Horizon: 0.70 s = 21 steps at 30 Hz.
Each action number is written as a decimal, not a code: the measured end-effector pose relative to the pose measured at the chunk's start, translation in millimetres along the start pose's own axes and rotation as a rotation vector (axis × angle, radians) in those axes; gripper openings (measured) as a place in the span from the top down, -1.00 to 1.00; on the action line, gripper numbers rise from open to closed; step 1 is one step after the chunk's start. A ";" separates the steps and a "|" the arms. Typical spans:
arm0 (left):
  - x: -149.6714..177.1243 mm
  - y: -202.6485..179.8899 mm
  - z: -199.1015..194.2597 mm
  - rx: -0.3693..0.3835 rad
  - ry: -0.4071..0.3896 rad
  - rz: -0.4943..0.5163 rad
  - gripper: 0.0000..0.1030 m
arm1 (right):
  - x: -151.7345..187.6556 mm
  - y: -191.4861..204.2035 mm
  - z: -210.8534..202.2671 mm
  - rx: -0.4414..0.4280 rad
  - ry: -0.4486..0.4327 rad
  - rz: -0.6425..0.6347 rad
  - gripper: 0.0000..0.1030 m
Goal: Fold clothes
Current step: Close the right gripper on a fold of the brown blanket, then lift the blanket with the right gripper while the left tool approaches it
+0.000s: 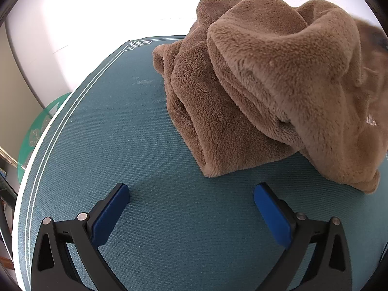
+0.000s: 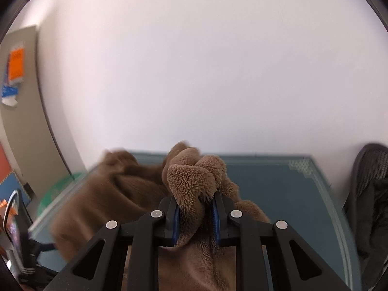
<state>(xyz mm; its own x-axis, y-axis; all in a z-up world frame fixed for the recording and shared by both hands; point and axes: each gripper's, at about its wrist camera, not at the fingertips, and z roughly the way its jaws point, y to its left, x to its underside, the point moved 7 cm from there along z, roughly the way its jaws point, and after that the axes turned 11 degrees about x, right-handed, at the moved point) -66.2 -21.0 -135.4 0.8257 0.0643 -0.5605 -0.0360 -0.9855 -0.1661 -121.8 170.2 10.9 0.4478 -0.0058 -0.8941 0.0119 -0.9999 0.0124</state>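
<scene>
Brown fleece garment (image 1: 266, 84) lay heaped on the far right part of the teal table mat (image 1: 121, 145), one bunch of it raised. The right gripper (image 2: 195, 215) had its jaws pinched narrow on that bunch of pile, so the step in hand looked like lifting the garment to shake it open. The left gripper (image 1: 191, 194) hovered over bare mat with jaws wide and nothing between them. Next it would likely need to take a second edge or corner so the cloth could be spread flat. Open mat lay near and left; the white-lined mat border (image 1: 72, 101) curved close on the left.
</scene>
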 end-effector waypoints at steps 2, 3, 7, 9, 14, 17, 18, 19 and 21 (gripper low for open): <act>-0.2 0.6 0.8 0.000 0.000 0.000 -1.00 | -4.5 3.8 -29.9 0.002 -0.061 -0.001 0.58; -0.5 -0.2 2.9 0.001 0.000 0.000 -1.00 | -6.7 5.8 -44.9 0.003 -0.092 -0.002 0.58; -1.2 1.8 4.8 0.010 0.004 0.006 -1.00 | -0.4 16.7 -96.3 0.022 -0.183 -0.002 0.58; -1.4 3.8 4.4 0.029 0.013 0.015 -1.00 | 8.4 18.5 -117.6 0.043 -0.217 -0.006 0.58; 2.1 22.4 -19.2 0.144 0.026 -0.096 -1.00 | 28.7 16.5 -157.4 0.081 -0.267 0.006 0.58; 1.3 36.8 -43.3 0.225 -0.024 -0.200 -1.00 | 36.5 8.7 -166.0 0.081 -0.257 0.055 0.58; -0.6 41.8 -52.8 0.239 -0.040 -0.225 -1.00 | 40.0 6.8 -166.3 0.081 -0.251 0.071 0.59; -2.6 46.8 -62.3 0.254 -0.056 -0.249 -1.00 | 45.2 3.0 -165.5 0.081 -0.241 0.086 0.58; -10.2 50.3 -80.3 0.277 -0.094 -0.265 -1.00 | 55.3 -10.5 -168.4 0.081 -0.222 0.113 0.58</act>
<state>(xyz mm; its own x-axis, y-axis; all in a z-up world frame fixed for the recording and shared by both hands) -31.2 -83.9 -72.8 0.7721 0.3377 -0.5383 0.0108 -0.8539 -0.5203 53.4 183.0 36.8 0.2348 -0.1125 -0.9655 -0.1028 -0.9906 0.0904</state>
